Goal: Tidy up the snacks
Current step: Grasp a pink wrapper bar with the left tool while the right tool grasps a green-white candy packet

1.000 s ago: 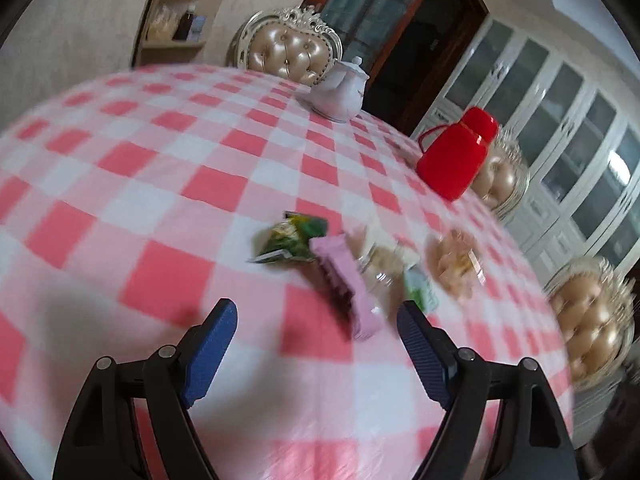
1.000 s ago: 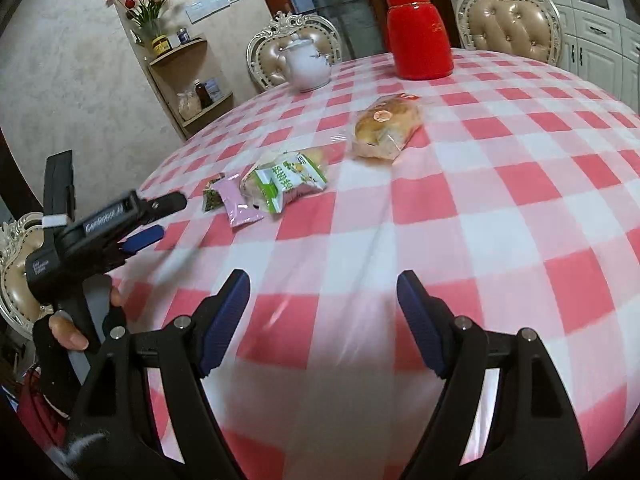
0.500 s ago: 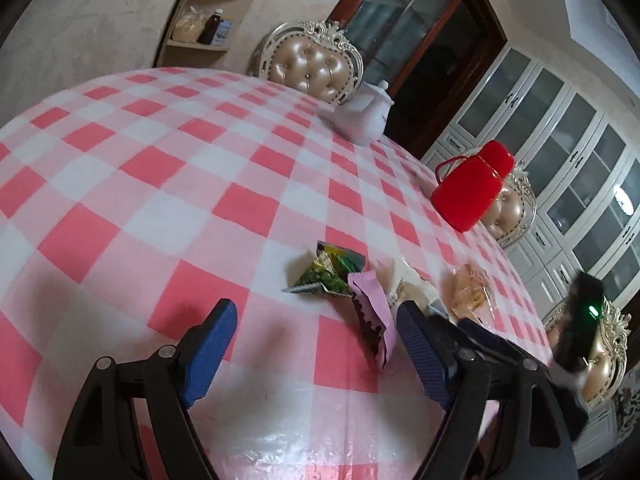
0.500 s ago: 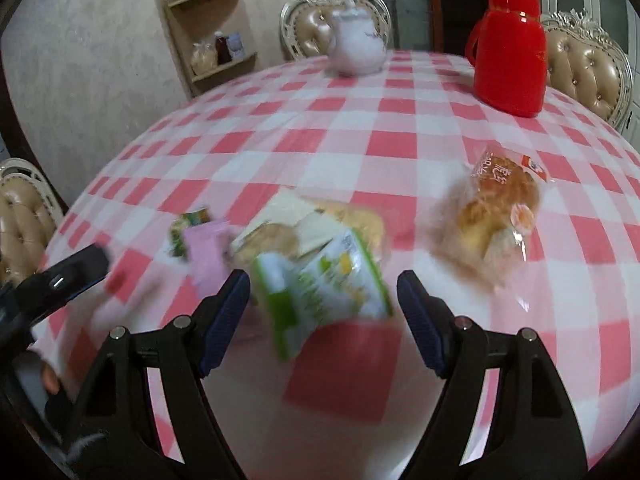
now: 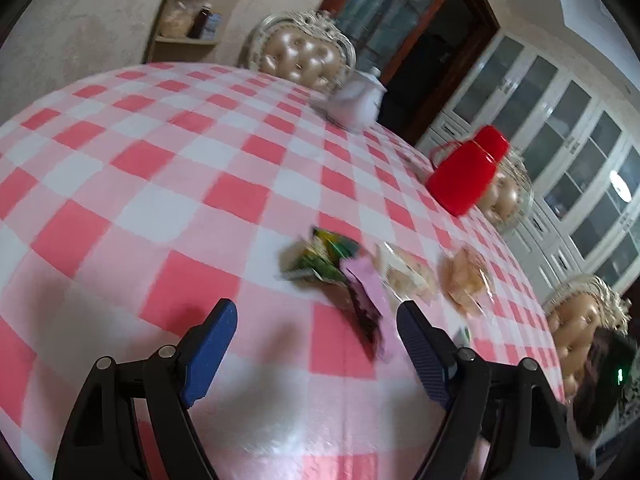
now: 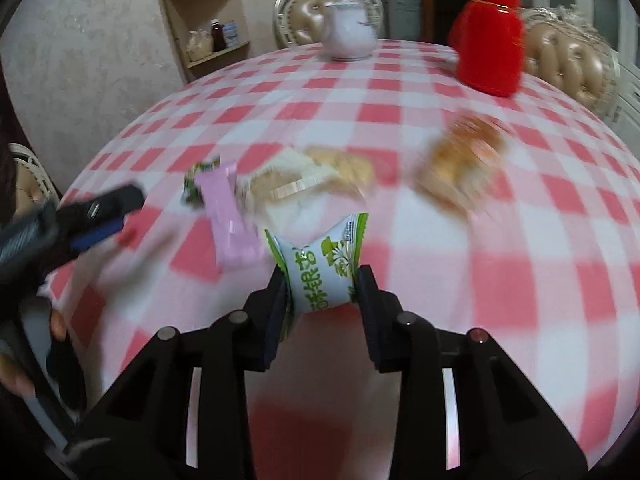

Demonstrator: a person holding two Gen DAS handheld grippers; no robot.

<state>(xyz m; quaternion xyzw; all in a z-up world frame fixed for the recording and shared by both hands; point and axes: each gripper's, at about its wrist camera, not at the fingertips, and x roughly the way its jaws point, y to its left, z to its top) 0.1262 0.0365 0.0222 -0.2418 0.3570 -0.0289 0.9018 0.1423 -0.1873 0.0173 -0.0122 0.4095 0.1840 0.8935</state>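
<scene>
Right tool [image 6: 322,280] closing, pinching the green-white packet [image 6: 320,268]; left tool [image 5: 316,344] wide (tablecloth [image 5: 120,208] bare leftward).

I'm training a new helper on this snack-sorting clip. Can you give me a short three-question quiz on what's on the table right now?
1. True or false: the right claw pinches the green and white packet.
2. What colour is the flask beside the white teapot?
3. The pink packet lies: A) on the checked tablecloth, B) in the left claw, C) on a chair.

Key: 1 true; 2 red; 3 A.
</scene>
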